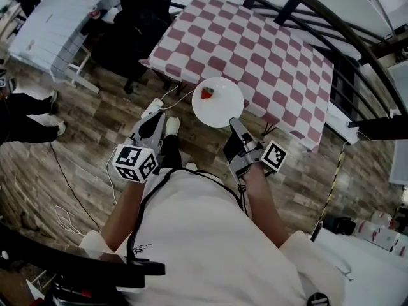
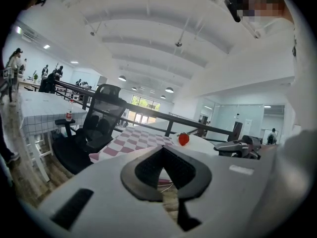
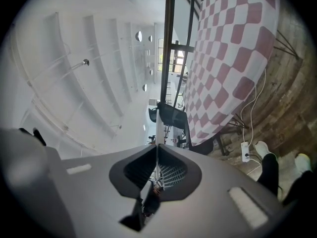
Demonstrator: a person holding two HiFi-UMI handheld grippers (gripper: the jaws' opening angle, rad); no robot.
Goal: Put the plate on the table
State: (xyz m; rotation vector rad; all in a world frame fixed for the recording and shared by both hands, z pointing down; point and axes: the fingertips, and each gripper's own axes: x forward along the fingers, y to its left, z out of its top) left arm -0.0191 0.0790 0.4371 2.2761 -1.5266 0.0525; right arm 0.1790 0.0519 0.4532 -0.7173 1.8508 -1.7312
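A round white plate point(image 1: 220, 107) with a strawberry point(image 1: 207, 94) on it hangs in the air over the near edge of the table with the pink-and-white checked cloth point(image 1: 255, 50). My right gripper point(image 1: 234, 125) is shut on the plate's near rim. In the right gripper view the plate point(image 3: 156, 128) shows edge-on as a thin white line pinched between the jaws point(image 3: 156, 148). My left gripper point(image 1: 155, 121) is left of the plate, apart from it, shut with nothing in it. In the left gripper view its jaws point(image 2: 162, 148) meet, with the strawberry point(image 2: 184, 139) and plate point(image 2: 200, 144) beyond.
A black office chair point(image 1: 137, 30) stands at the table's left corner, with a white table point(image 1: 57, 24) farther left. Black railing bars point(image 1: 331, 24) arc over the table. A power strip point(image 1: 152, 109) and cables lie on the wooden floor. A person's legs point(image 1: 25, 116) are at far left.
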